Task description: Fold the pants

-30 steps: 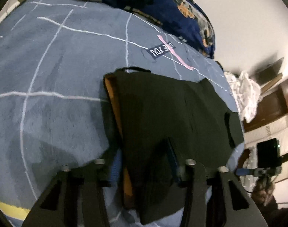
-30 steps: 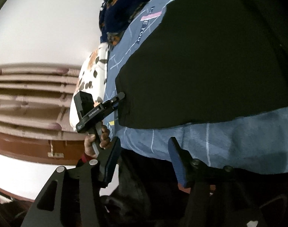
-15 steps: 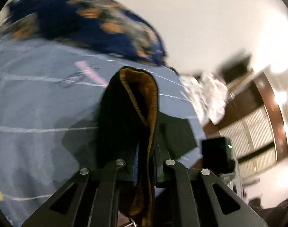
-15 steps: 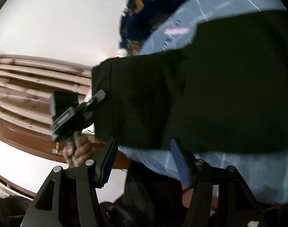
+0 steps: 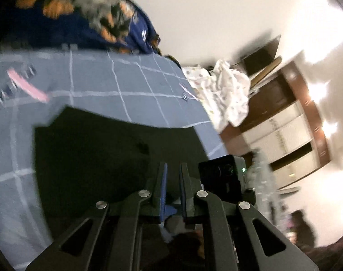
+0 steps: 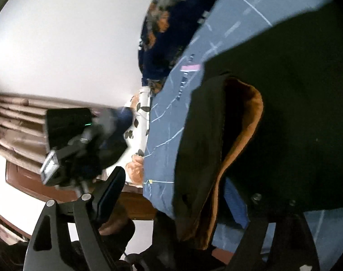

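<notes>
Black pants (image 5: 99, 149) with a tan lining lie on the blue checked bed sheet (image 5: 135, 83). My left gripper (image 5: 172, 171) hovers over their near right part with its jaws nearly closed and nothing between them. In the right wrist view the pants (image 6: 295, 103) fill the right side, and a lifted fold showing the tan lining (image 6: 241, 140) hangs between the wide-apart fingers of my right gripper (image 6: 176, 192). The right finger is mostly hidden by cloth. The left gripper's body (image 6: 76, 135) shows at the left.
A dark blue patterned blanket (image 5: 81, 22) lies at the head of the bed. White spotted cloth (image 5: 225, 90) is piled past the bed's right edge, before a brown cabinet (image 5: 284, 131). The right gripper's camera body (image 5: 223, 176) is close by my left fingers.
My left gripper has let go of the pants fold it held half a second ago and swung right. The fold with the tan lining now hangs between my right gripper's open fingers.
</notes>
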The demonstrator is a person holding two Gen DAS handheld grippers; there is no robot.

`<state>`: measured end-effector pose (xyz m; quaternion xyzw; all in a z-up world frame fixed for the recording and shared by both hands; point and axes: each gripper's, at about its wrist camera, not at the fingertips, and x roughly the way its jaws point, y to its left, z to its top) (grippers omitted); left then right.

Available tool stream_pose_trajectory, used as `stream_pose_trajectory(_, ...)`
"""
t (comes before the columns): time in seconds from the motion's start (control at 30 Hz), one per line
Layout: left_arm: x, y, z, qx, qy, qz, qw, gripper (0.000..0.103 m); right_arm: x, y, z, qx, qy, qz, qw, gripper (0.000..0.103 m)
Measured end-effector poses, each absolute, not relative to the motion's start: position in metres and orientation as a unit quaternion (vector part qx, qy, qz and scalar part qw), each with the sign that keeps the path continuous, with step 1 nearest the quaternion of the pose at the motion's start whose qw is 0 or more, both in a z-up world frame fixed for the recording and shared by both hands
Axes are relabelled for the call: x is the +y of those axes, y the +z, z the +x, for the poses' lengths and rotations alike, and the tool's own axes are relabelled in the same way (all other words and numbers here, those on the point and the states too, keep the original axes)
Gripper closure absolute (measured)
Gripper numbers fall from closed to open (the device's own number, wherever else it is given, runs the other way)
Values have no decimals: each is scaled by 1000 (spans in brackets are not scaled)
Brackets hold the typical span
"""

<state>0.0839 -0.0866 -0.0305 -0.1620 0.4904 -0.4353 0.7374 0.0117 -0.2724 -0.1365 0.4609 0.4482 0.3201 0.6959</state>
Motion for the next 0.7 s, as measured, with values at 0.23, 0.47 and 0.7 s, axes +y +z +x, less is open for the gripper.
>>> stream_pose_trajectory(0.23, -48, -53, 73, 511, -385, -149, 754, 88, -268, -145, 15, 459, 310, 451, 700, 29)
stream_pose_trajectory(0.47, -8, -88, 74, 548, -326, -198, 744, 87, -258, -142, 24, 508, 269, 397, 715, 87)
stream_pose_trajectory(0.7, -33, -78, 75, 535, -339, -167, 755, 66, -341, -79, 21, 448, 248, 403, 758, 89)
